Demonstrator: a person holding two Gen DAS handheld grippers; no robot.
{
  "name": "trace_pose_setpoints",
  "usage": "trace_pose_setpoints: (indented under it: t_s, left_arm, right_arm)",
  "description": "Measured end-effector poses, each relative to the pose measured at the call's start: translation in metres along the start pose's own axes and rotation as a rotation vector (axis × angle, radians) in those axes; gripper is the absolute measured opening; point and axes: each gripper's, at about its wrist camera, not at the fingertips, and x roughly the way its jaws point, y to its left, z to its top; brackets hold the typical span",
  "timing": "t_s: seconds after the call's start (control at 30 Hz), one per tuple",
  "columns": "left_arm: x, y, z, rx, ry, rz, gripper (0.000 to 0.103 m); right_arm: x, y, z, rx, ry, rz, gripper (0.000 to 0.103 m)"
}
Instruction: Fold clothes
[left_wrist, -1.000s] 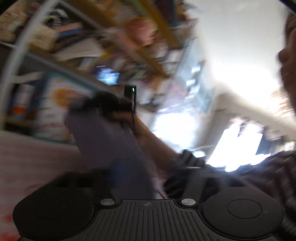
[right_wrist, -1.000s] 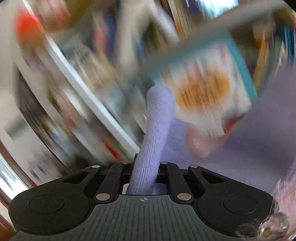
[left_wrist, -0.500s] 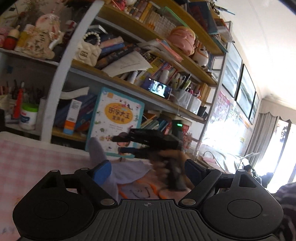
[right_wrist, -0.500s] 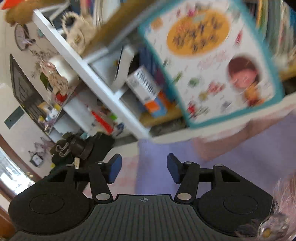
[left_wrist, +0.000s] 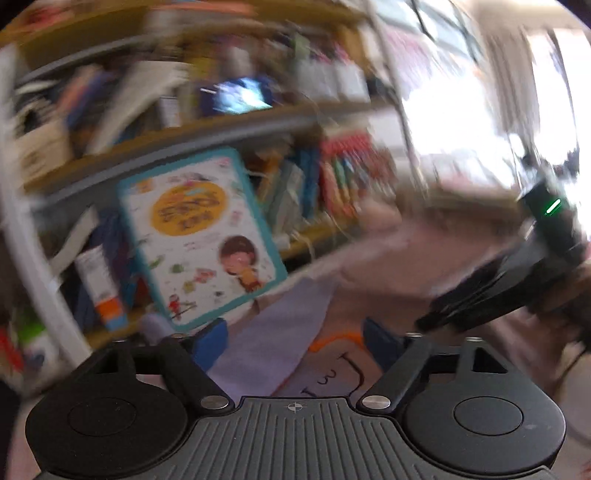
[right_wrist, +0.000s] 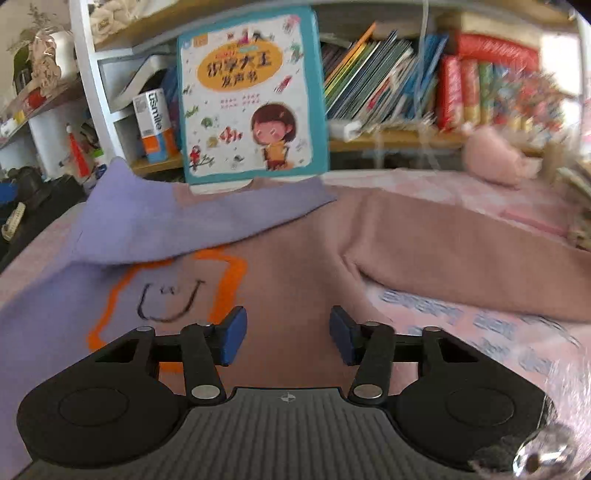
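A pink and lilac sweater (right_wrist: 295, 266) with an orange outline and a drawn smile lies spread on the table. Its lilac sleeve (right_wrist: 192, 221) is folded across the chest; the pink sleeve (right_wrist: 461, 258) stretches right. My right gripper (right_wrist: 284, 332) is open and empty just above the chest. My left gripper (left_wrist: 295, 341) is open and empty above the lilac sleeve (left_wrist: 273, 339). The right gripper also shows, blurred, in the left wrist view (left_wrist: 498, 291).
A teal-edged children's book (right_wrist: 251, 96) leans on the bookshelf (right_wrist: 406, 85) right behind the sweater. A pink plush toy (right_wrist: 495, 158) sits at the back right. Boxes and clutter (right_wrist: 155, 122) stand at the back left. A pink checked cloth (right_wrist: 480, 325) covers the table.
Both grippers let go of the lilac sleeve, which now lies folded over the chest. The right gripper has dropped low over the sweater; the left view has swung right.
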Motion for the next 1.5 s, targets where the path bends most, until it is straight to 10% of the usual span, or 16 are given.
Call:
trace_pose_setpoints:
  t_s: [0.23, 0.9, 1.03, 1.5]
  left_arm:
    - [0.087, -0.041, 0.015, 0.282, 0.127, -0.012, 0.062]
    - [0.256, -0.058, 0.042, 0.203, 0.286, 0.016, 0.029]
    - [0.261, -0.064, 0.039, 0.247, 0.296, 0.065, 0.005]
    - [0.079, 0.085, 0.028, -0.06, 0.004, 0.259, 0.005]
  right_arm:
    - [-0.033, -0.004, -0.045, -0.041, -0.017, -0.054, 0.027]
    - [-0.053, 0.027, -0.079, -0.016, -0.039, 0.029, 0.04]
    - [-0.053, 0.026, -0.08, -0.013, -0.039, 0.039, 0.042]
    - [-0.053, 0.032, -0.081, -0.035, -0.033, 0.043, 0.05]
